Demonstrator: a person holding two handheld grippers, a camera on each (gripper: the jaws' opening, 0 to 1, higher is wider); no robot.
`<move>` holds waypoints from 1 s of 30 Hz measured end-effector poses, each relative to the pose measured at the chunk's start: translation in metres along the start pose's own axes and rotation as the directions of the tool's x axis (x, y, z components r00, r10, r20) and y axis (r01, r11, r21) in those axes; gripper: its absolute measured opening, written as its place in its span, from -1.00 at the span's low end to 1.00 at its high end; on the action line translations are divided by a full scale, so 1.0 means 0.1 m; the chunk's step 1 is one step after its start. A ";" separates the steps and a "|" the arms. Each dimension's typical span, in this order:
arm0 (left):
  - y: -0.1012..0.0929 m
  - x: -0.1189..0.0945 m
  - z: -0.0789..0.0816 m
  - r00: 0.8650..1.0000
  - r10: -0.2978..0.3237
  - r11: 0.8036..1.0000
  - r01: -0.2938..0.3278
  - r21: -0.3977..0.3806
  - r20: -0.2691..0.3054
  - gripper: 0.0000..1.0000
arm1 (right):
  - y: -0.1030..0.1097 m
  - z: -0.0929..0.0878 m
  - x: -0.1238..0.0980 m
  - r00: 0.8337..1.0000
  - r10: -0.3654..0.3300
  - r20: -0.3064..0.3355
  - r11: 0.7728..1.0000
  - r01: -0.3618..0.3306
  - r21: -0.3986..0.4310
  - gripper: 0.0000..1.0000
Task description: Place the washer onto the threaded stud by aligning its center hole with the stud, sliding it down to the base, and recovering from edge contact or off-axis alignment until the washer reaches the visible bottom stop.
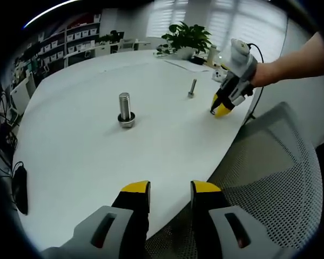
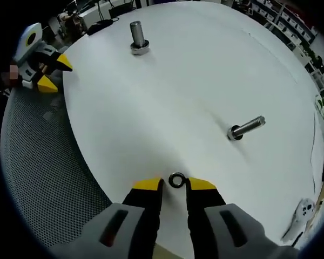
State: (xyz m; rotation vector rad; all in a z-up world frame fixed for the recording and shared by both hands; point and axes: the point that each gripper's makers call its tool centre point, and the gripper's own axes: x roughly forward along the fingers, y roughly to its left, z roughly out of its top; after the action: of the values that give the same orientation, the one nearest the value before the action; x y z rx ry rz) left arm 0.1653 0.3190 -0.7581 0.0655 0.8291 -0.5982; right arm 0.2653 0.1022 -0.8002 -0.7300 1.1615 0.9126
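A round white bench (image 2: 167, 86) carries a small metal washer (image 2: 176, 180) lying flat near its edge, right between the yellow tips of the right tongs (image 2: 174, 184), which are apart and not gripping it. A thin threaded stud (image 2: 247, 128) stands nearby; a thicker bolt (image 2: 138, 38) stands farther off. The left tongs (image 1: 170, 187) are apart and hold nothing, above the bench edge beside a mesh chair (image 1: 270, 162).

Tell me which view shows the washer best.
The right gripper view: the washer lies flat on the white table, its centre hole plain, between the open right gripper's yellow tips. In the left gripper view that gripper sits far off at the table's edge, and the washer is too small to make out there.
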 end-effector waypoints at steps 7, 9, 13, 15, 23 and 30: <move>0.01 0.00 -0.01 1.000 0.002 1.000 -0.002 0.001 -0.004 -0.44 | -0.01 0.03 0.00 0.998 0.003 -0.057 1.000 -0.003 -0.004 -0.67; 0.00 0.00 -0.01 1.000 0.001 1.000 -0.001 0.000 -0.007 -0.45 | -0.01 0.03 0.01 0.996 0.003 -0.084 1.000 -0.003 0.000 -0.67; 0.00 0.01 -0.02 1.000 -0.001 1.000 0.001 -0.001 -0.009 -0.45 | -0.04 0.02 0.02 0.993 0.008 -0.115 1.000 -0.008 0.003 -0.70; 0.00 0.01 -0.02 1.000 -0.002 1.000 0.002 0.002 -0.012 -0.45 | -0.06 0.01 0.01 0.994 0.017 -0.111 0.999 -0.013 0.041 -0.71; 0.00 0.01 -0.02 1.000 -0.002 1.000 0.002 0.000 -0.015 -0.45 | -0.05 0.01 0.01 0.997 0.026 -0.078 0.998 -0.021 0.058 -0.73; 0.01 0.01 -0.02 1.000 0.000 1.000 0.000 -0.005 -0.014 -0.45 | -0.06 0.02 0.01 0.999 0.015 -0.049 0.999 -0.012 0.051 -0.73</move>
State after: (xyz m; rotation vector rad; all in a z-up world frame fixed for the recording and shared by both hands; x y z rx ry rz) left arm 0.1652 0.3193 -0.7603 0.0653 0.8438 -0.5962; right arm 0.2710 0.1011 -0.8004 -0.7076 1.2302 0.8771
